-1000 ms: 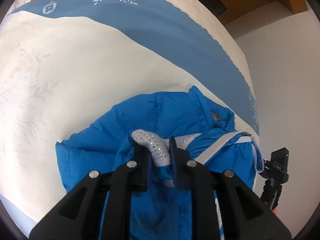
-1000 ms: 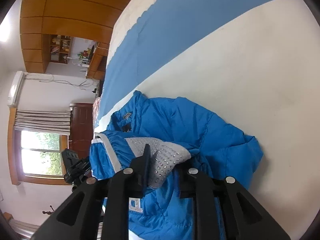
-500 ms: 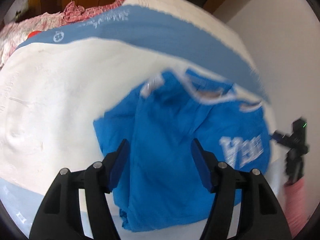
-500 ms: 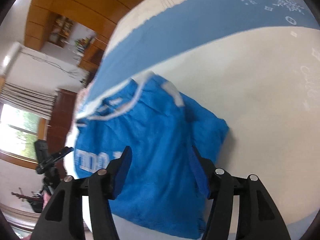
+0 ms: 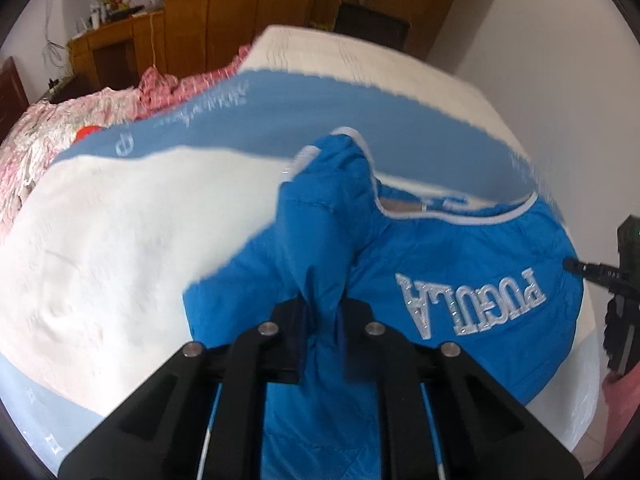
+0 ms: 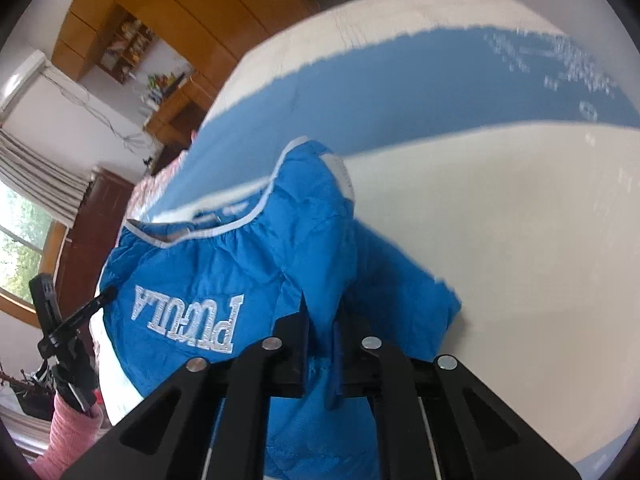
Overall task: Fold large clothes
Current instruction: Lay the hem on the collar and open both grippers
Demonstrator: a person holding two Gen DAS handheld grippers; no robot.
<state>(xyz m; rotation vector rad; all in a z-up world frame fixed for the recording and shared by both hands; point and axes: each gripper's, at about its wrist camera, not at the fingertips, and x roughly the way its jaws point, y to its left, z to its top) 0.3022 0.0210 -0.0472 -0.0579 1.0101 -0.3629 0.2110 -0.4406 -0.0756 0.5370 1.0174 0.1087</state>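
A bright blue padded jacket (image 5: 460, 256) with silver lettering lies on the white and blue bed (image 5: 120, 220). My left gripper (image 5: 323, 312) is shut on a fold of the blue jacket and lifts it above the bed. In the right wrist view the same jacket (image 6: 192, 272) shows its lettering at the left. My right gripper (image 6: 320, 320) is shut on another fold of the jacket, which rises in a peak in front of the fingers. The jacket's near part is hidden under both grippers.
Pink patterned bedding (image 5: 48, 140) is heaped at the far left of the bed. A wooden wardrobe (image 5: 224, 12) and desk stand beyond it. A black tripod (image 5: 620, 280) stands at the bed's right edge, also in the right wrist view (image 6: 60, 332). A window (image 6: 20, 240) is at left.
Both grippers let go of the sequinned grey part, opened above the jacket, then shut on blue folds and lifted them. The jacket now shows its lettered side.
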